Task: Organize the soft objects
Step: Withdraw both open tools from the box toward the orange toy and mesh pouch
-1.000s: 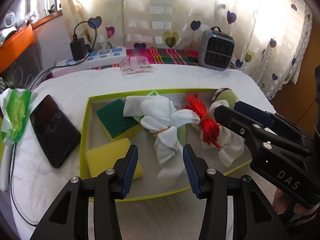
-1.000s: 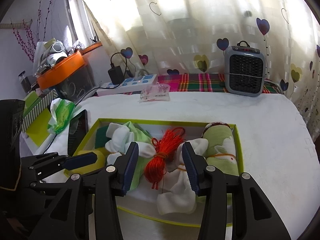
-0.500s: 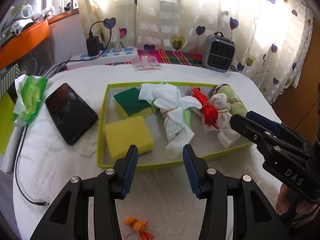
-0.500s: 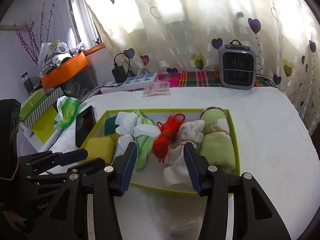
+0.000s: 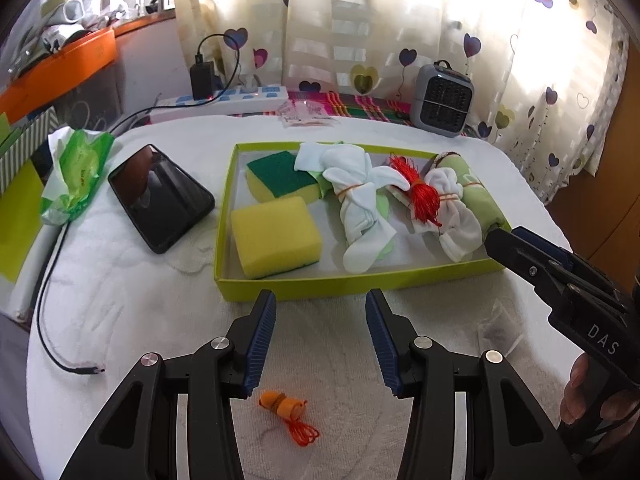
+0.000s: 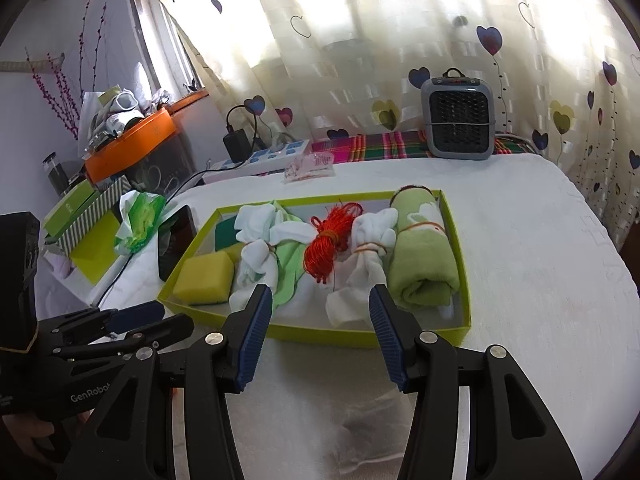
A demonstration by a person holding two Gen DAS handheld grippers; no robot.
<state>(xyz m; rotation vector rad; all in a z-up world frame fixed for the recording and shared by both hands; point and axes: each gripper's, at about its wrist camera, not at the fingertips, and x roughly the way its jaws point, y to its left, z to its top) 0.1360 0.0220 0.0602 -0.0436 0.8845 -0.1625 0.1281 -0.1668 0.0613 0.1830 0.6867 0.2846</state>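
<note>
Behind, heart-print curtains (image 6: 360,60) back the white-towelled table (image 6: 540,260).

My left gripper (image 5: 320,344) points forward and down, its jaws parted with nothing between the blue ribbed pads (image 5: 262,344). My right gripper (image 6: 320,334) is tilted down less steeply, jaws also apart and empty. In the left wrist view the right gripper shows at the right edge, with fingers of the holding hand (image 5: 580,394) wrapped on its handle. In the right wrist view the left gripper lies at lower left.
</note>
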